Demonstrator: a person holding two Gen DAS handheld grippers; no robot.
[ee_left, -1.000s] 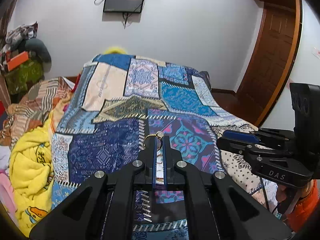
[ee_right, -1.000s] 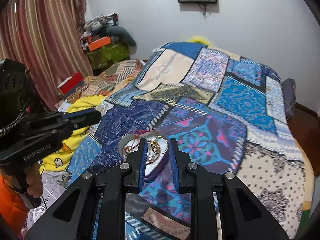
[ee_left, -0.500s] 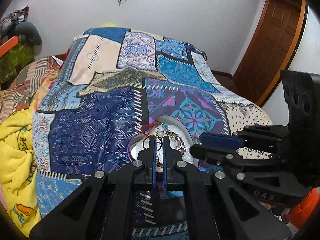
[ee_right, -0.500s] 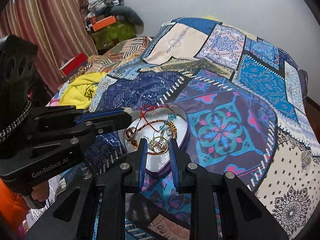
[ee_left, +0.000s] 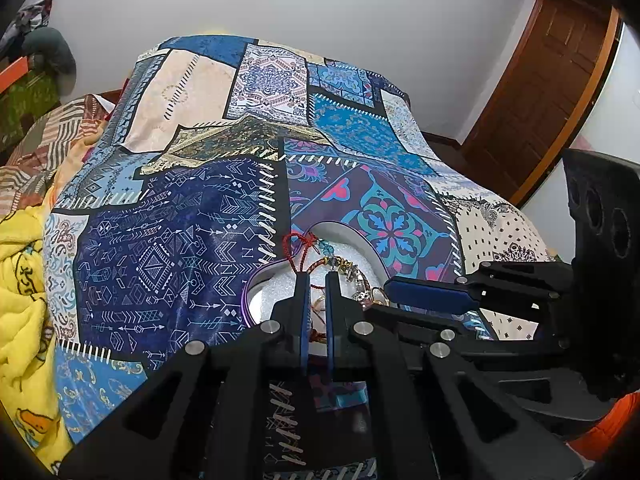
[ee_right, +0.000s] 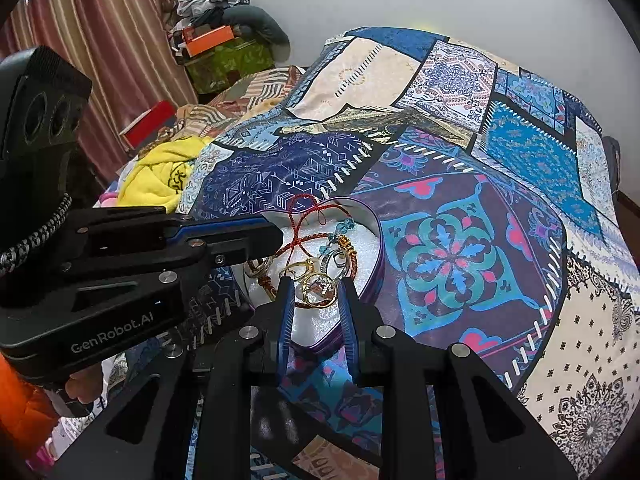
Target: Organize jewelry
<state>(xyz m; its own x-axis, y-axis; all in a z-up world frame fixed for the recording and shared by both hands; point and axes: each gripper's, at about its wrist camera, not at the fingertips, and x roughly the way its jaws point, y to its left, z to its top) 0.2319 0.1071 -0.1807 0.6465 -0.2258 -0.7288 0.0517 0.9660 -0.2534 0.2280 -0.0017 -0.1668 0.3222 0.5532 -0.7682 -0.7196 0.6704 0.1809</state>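
A heart-shaped purple box [ee_right: 376, 256] with white foam lining lies on the bed; it also shows in the left wrist view [ee_left: 260, 292]. It holds a red cord bracelet [ee_right: 308, 220], blue beads, a silver ring and gold rings [ee_right: 318, 290]. My left gripper [ee_left: 316, 276] hangs over the box with its jaws slightly apart; a gold ring lies between and below them. It also shows in the right wrist view [ee_right: 240, 236]. My right gripper [ee_right: 314, 284] is open just above the gold rings, empty; it also shows in the left wrist view [ee_left: 424, 296].
The box sits on a patchwork bedspread [ee_right: 460, 184]. A yellow blanket [ee_left: 20, 312] and striped bedding lie at the left. A wooden door [ee_left: 540, 80] is at the right. Curtains [ee_right: 100, 40] and piled clothes stand beyond the bed.
Both grippers have come down over the heart box. The left gripper opened a little and let go of its gold ring; the right gripper opened wider and its rings now lie in the box.
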